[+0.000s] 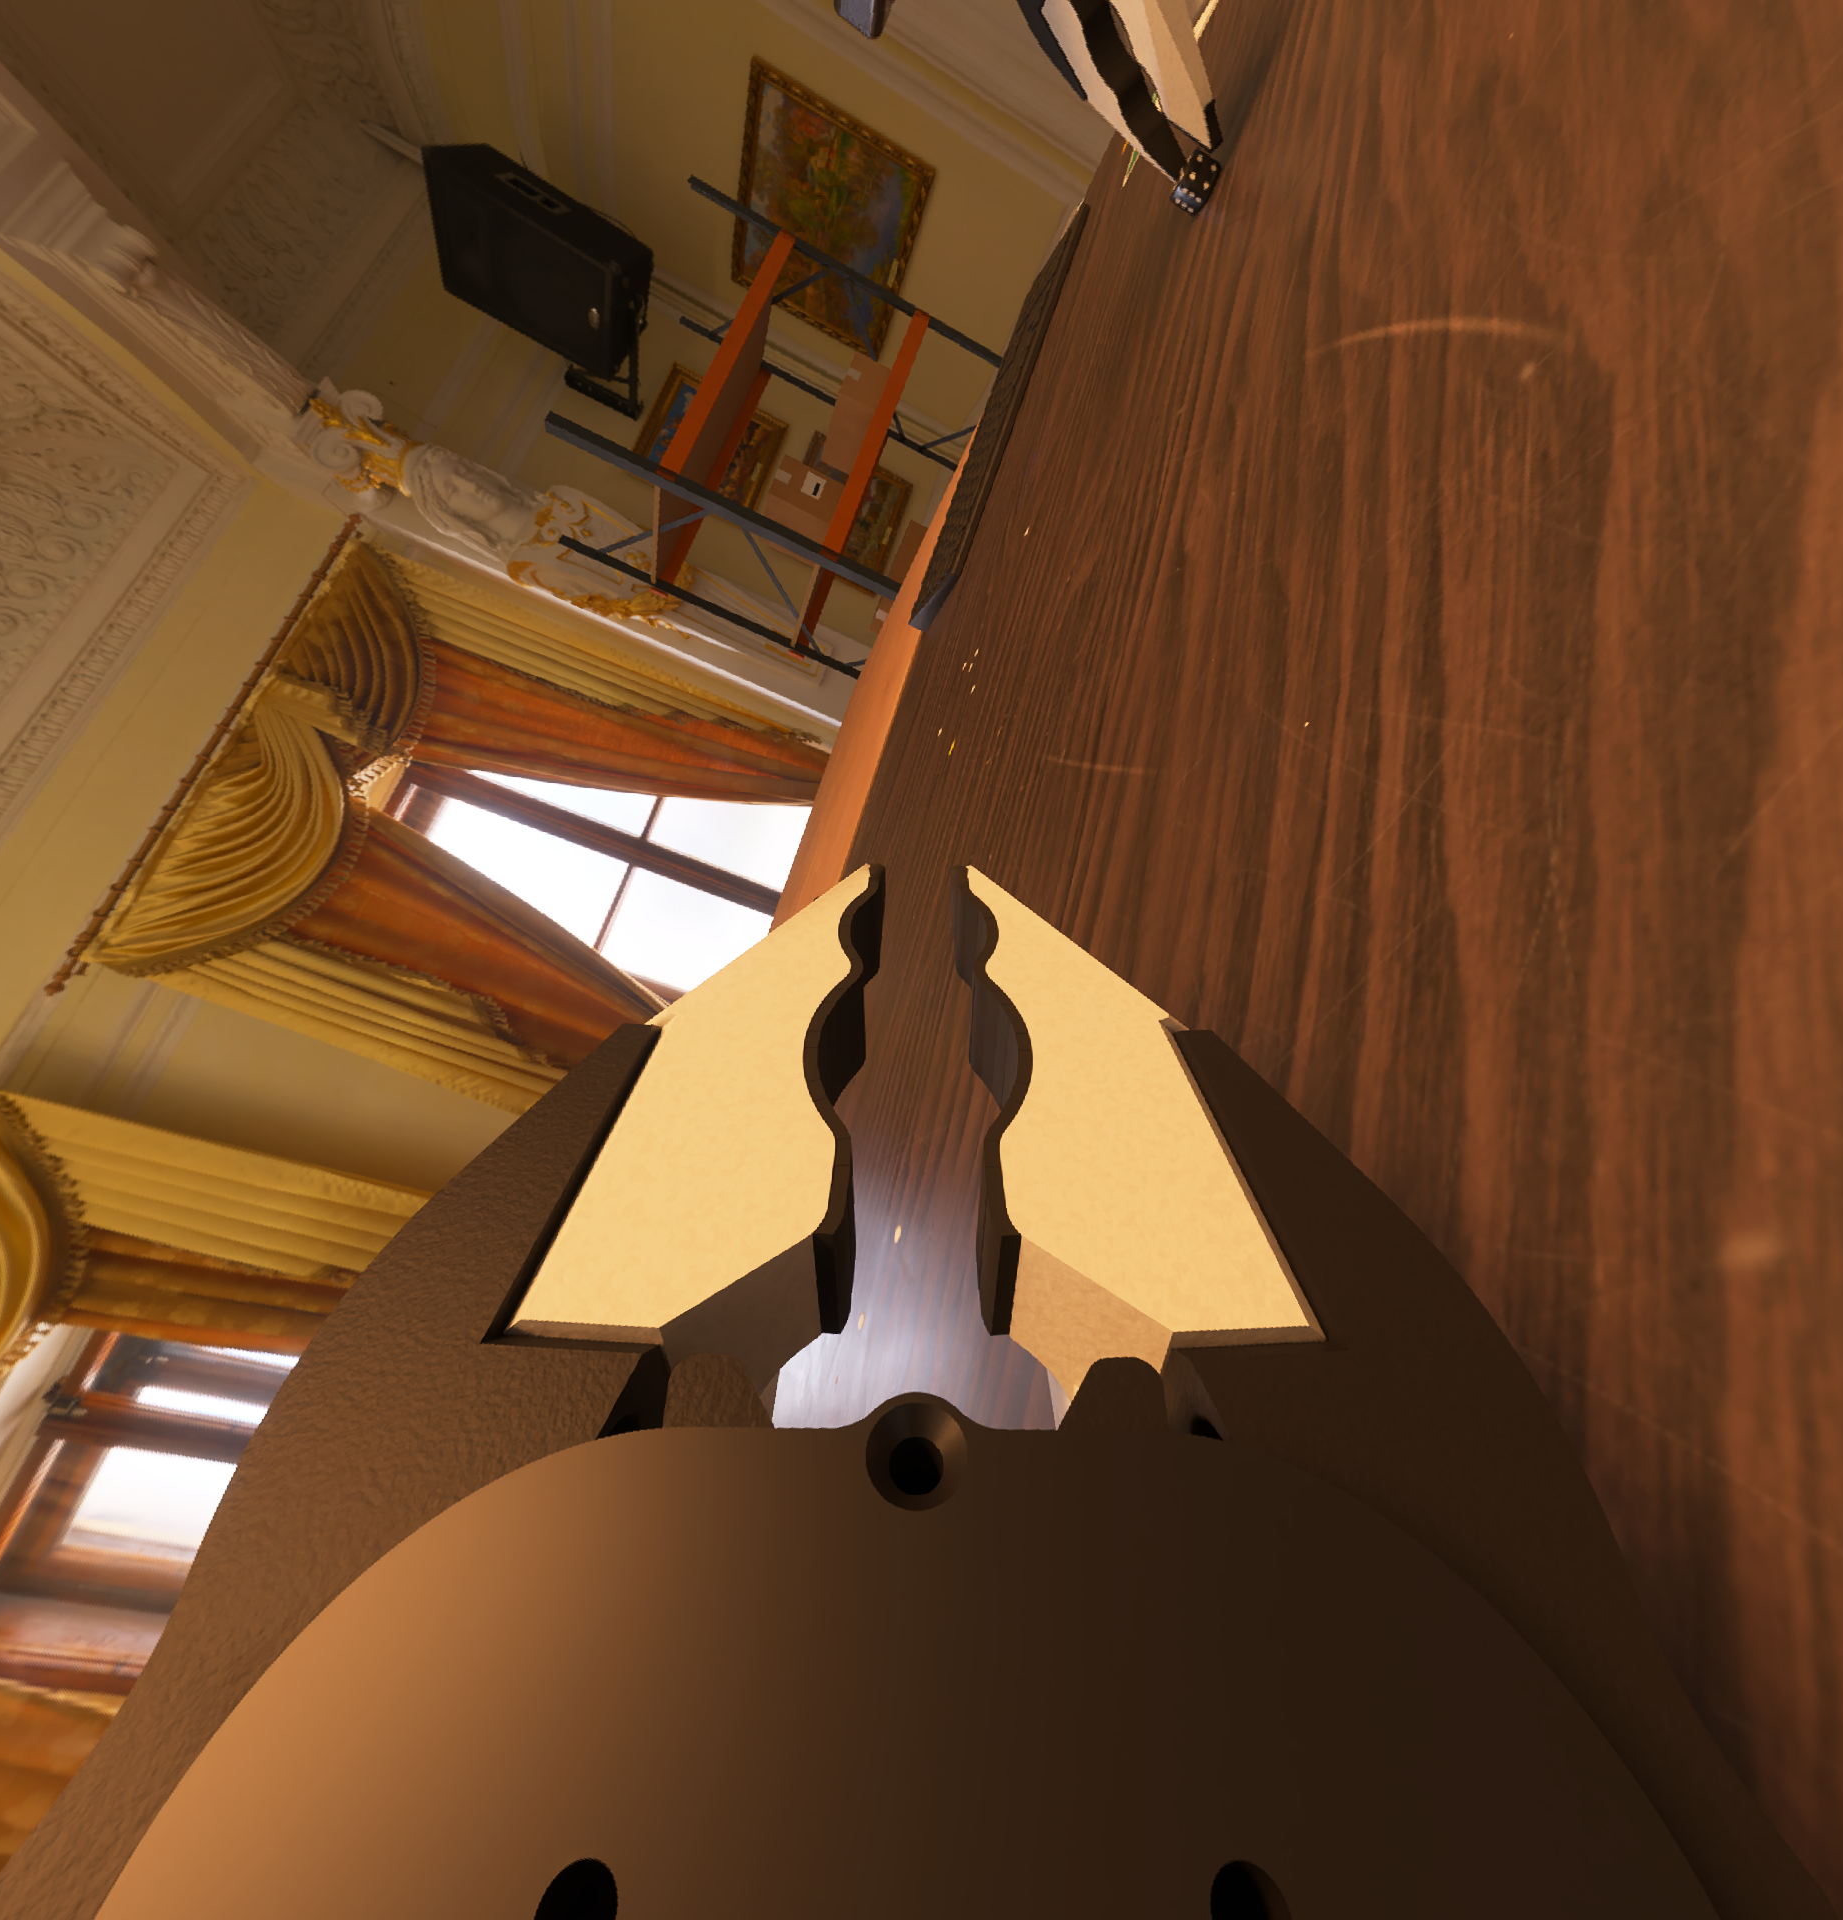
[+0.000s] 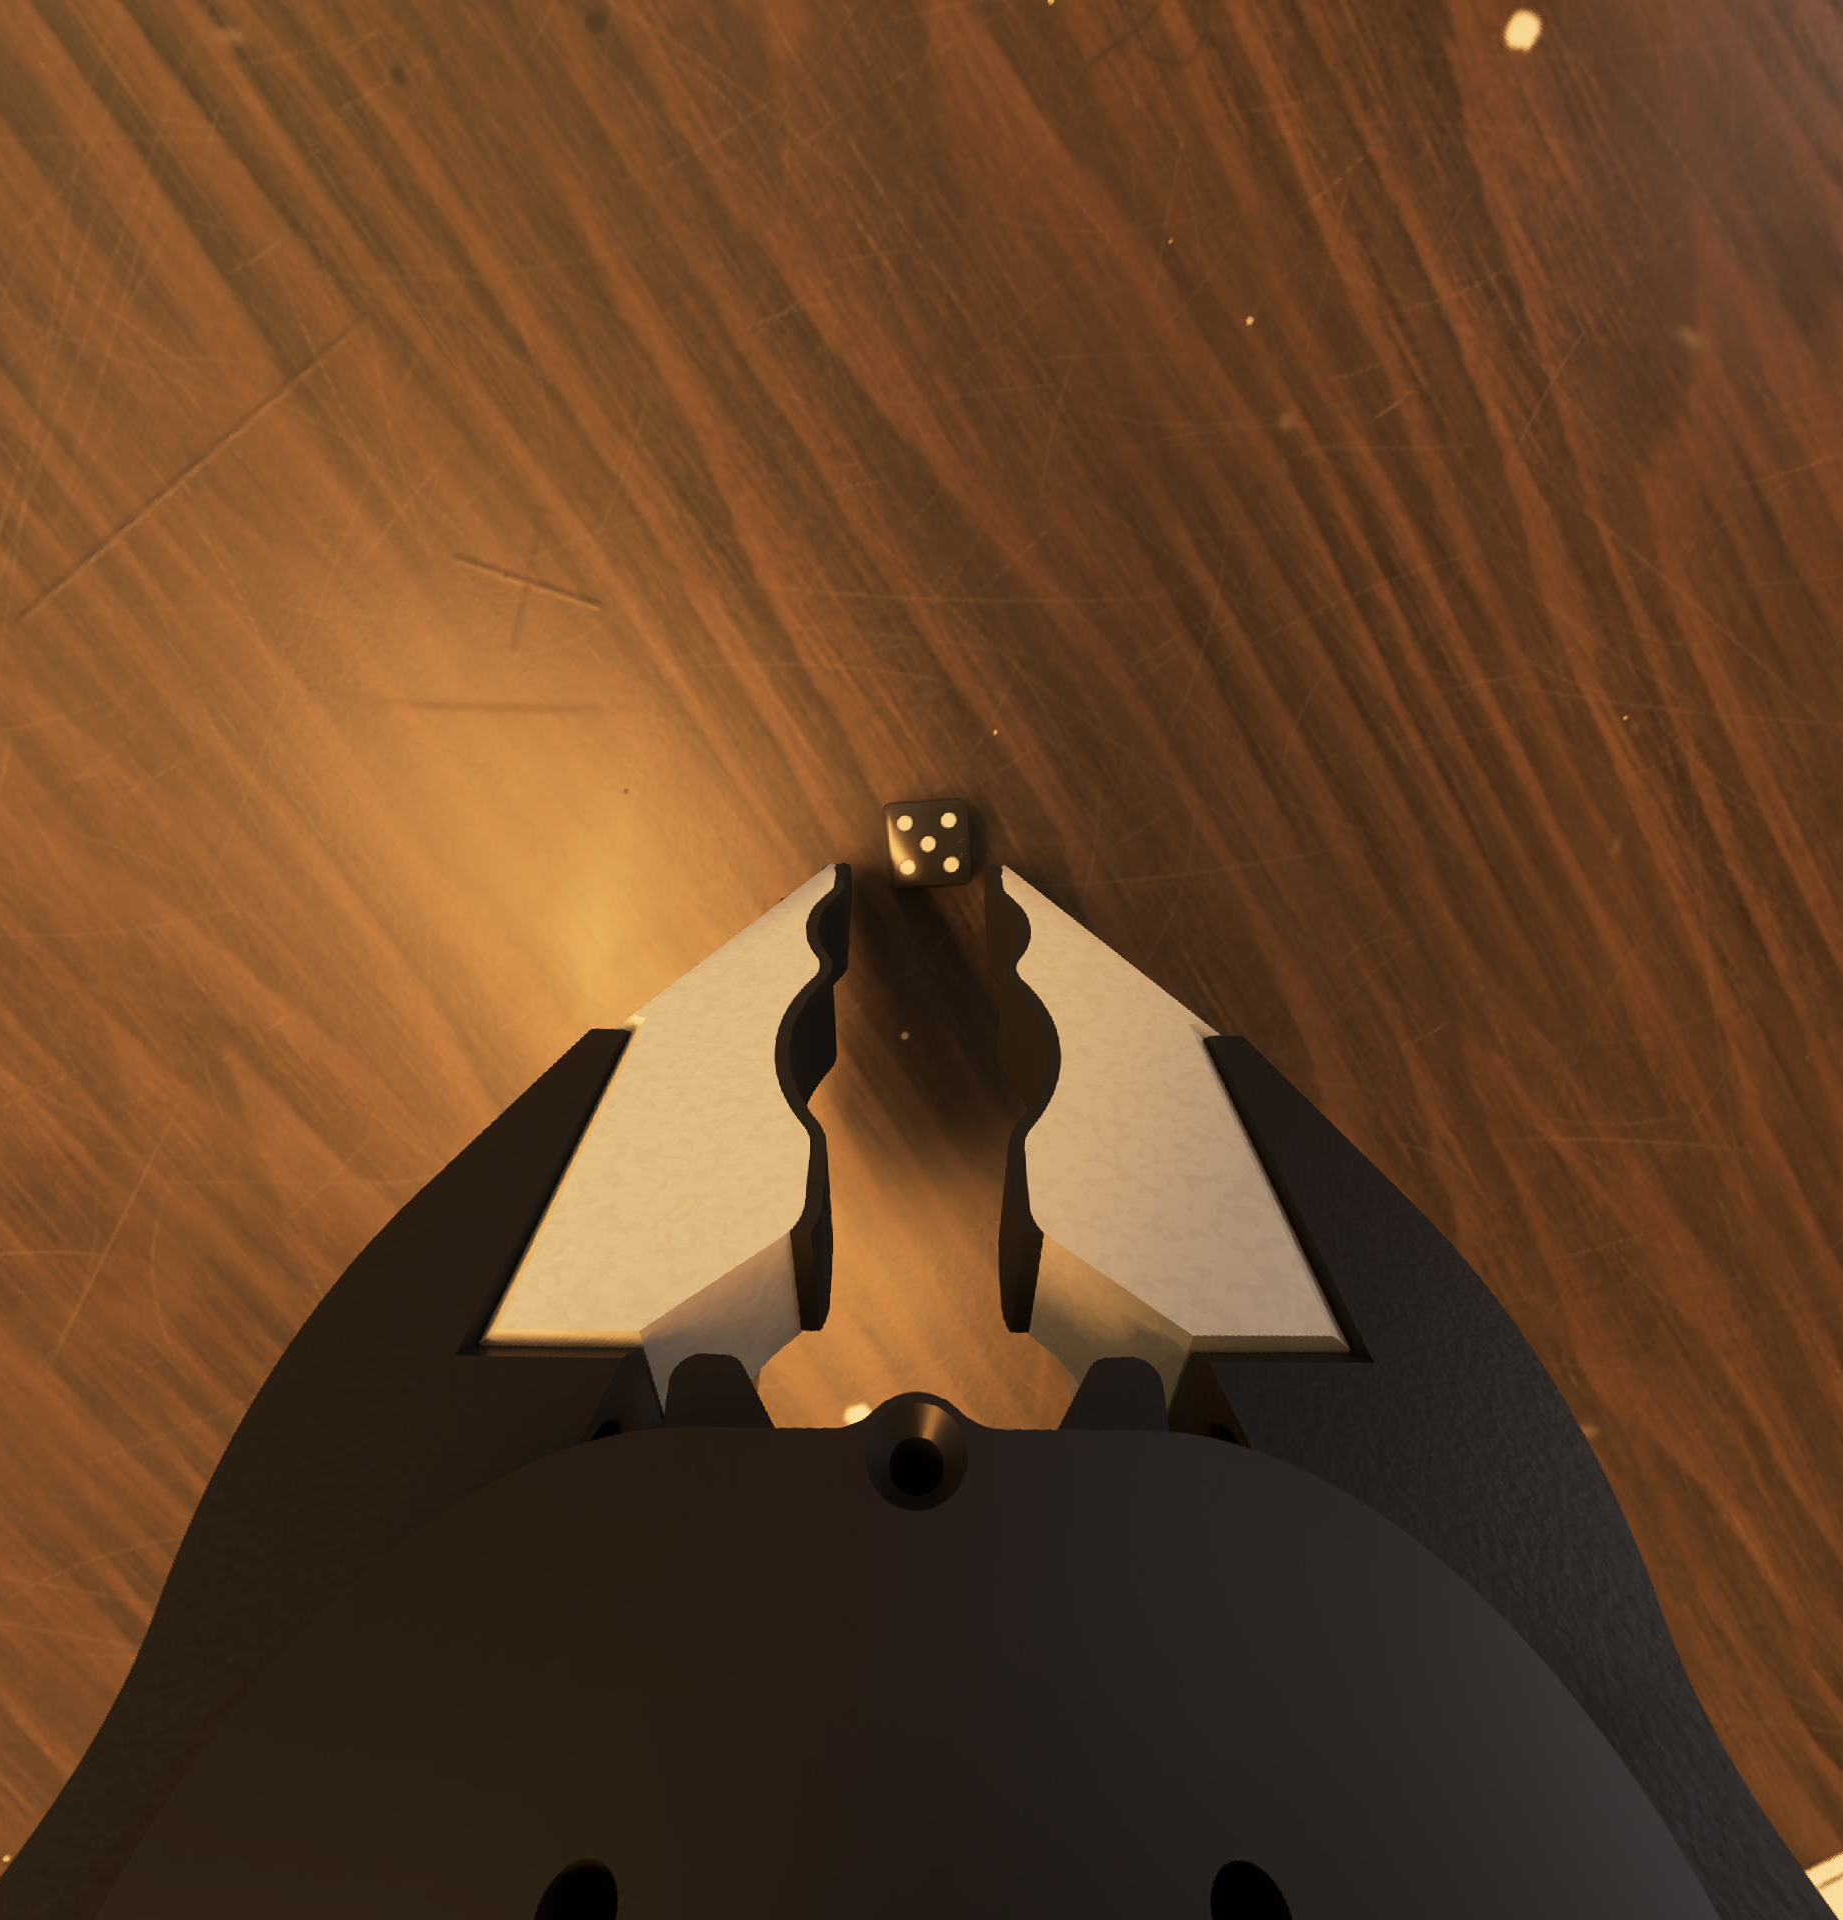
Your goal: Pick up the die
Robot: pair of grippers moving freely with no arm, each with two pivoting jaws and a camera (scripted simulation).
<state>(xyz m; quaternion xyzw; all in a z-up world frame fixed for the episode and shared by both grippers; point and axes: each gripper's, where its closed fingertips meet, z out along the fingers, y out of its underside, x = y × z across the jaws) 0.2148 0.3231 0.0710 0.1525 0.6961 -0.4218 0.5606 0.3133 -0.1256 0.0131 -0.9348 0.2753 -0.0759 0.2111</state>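
Just beyond the right gripper [image 2: 919, 871] — jaws spread, empty — sits the die [image 2: 927, 843].

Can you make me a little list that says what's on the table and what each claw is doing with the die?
die: small, dark, pale dots, five-dot face toward the camera
die place: resting on the wooden table, not lifted
right claw: open, tips on either side, just short of the die
left claw: open, nothing between its fingers, far from the die
touching: no finger appears to touch the die
other things on table: none visible near the die
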